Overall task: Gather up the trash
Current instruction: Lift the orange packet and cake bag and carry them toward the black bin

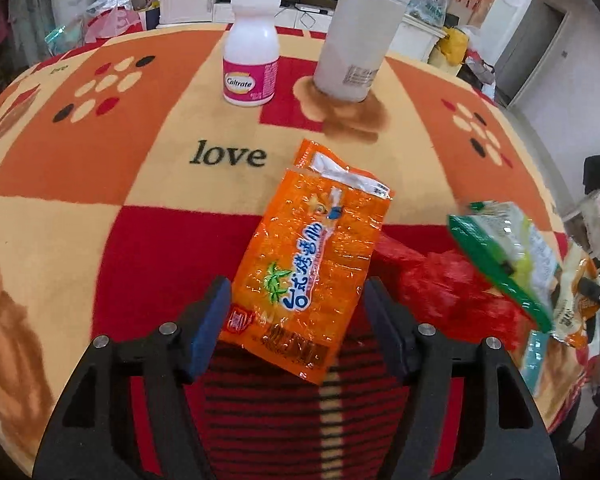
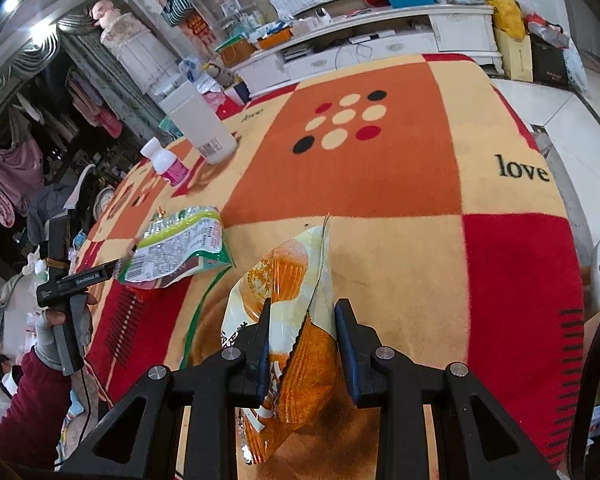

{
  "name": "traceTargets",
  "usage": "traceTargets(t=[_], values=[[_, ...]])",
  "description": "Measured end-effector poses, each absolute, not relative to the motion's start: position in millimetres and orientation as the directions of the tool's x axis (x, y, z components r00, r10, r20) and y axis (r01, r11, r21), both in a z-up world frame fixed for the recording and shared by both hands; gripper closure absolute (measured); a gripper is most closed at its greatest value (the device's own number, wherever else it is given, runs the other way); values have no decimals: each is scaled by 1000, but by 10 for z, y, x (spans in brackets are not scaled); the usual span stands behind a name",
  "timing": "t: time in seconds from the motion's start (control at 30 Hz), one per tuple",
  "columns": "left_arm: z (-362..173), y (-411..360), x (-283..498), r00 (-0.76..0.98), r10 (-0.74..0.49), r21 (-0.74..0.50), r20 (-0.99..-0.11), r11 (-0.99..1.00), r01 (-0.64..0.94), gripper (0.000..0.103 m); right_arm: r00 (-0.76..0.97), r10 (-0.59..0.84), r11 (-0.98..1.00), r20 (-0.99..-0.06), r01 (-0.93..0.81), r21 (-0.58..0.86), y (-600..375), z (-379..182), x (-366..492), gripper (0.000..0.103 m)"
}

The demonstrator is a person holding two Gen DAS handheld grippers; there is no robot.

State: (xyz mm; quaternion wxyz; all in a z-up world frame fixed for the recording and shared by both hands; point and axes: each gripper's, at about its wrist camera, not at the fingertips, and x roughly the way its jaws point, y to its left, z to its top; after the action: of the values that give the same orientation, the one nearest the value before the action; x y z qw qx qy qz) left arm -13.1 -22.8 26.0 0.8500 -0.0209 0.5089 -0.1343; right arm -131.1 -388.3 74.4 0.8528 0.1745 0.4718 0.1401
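A: In the left wrist view our left gripper stands released around the orange wrapper lying flat on the blanket; if we clench too high, the thin film may slip out

B: In the right wrist view our right gripper looks apart around the cake wrapper; we cannot tell if it pinches; the wrapper could drop; the green packet waits near

Orange wrapper on red-orange-cream checked blanket.
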Motion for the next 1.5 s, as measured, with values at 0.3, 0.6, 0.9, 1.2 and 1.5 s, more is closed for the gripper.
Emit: traceTargets(t=[0.3, 0.6, 0.9, 1.2, 1.5], values=[[217, -248, -29, 472, -253, -175, -845, 963, 204, 36, 474, 392, 903, -789, -33, 428, -3815, 600, -1215, 58], [369, -144, -219, 528, -257, -200, -809, 966, 164, 91, 469, 413, 897, -781, -64, 437, -3731, 569, -1319, 71], [536, -159, -549, 559, -213, -139, -802, 975, 173, 92, 534, 411, 897, -738, -94, 431, -3768, 785, -1562, 77], [566, -155, -811, 567, -218, -146, -795, 975, 170, 93, 576, 409, 882, -708, -50, 469, -3920, 881, -1703, 75], [793, -232, -1069, 603, -250, -158, -757, 966, 202, 96, 540, 372, 891, -755, 20, 454, -3941, 710, -1670, 30]])
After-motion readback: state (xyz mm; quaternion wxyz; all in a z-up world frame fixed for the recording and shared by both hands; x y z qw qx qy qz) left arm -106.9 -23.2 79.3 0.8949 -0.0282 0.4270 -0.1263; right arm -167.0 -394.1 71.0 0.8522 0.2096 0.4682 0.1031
